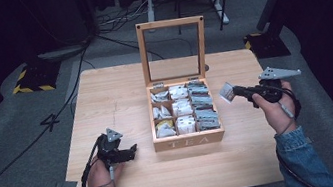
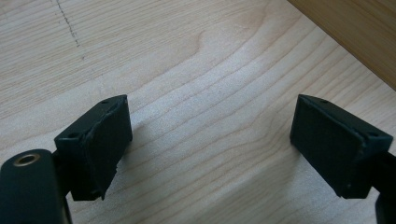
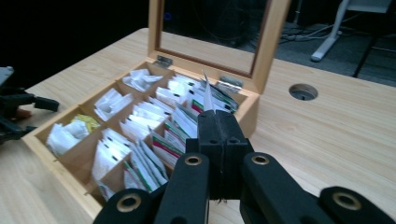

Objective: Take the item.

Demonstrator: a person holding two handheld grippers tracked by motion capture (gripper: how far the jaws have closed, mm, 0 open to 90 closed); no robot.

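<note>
Riding along its own jaws, the right gripper view showed what the high view left small: the right claw [image 3: 217, 140] was clamped shut on a thin tea sachet [image 3: 208, 95], seen edge-on and standing up out of the closed jaws. In the high view that same sachet [image 1: 226, 92] appeared as a pale square at the tip of the right claw [image 1: 235, 91], held above the worktop [image 1: 118, 88] just off the right side of the tea box [image 1: 189, 140], toward the worktop's right edge. The left gripper view showed the left claw [image 2: 210, 144] with its jaws spread wide and nothing between them, bare wood grain beneath and a darker wooden wall crossing the upper right corner. From above, the left claw [image 1: 131, 152] rested low near the worktop's front left, just beside the box's front left corner.

The box stood mid-worktop with its glass-paned lid [image 1: 173, 49] upright at the back. Its compartments held white sachets on the left and middle, grey-green ones in the right column. A round cable hole [image 3: 303, 91] lay in the worktop beyond the box's right side. Denim sleeves [image 1: 298, 156] covered both forearms.
</note>
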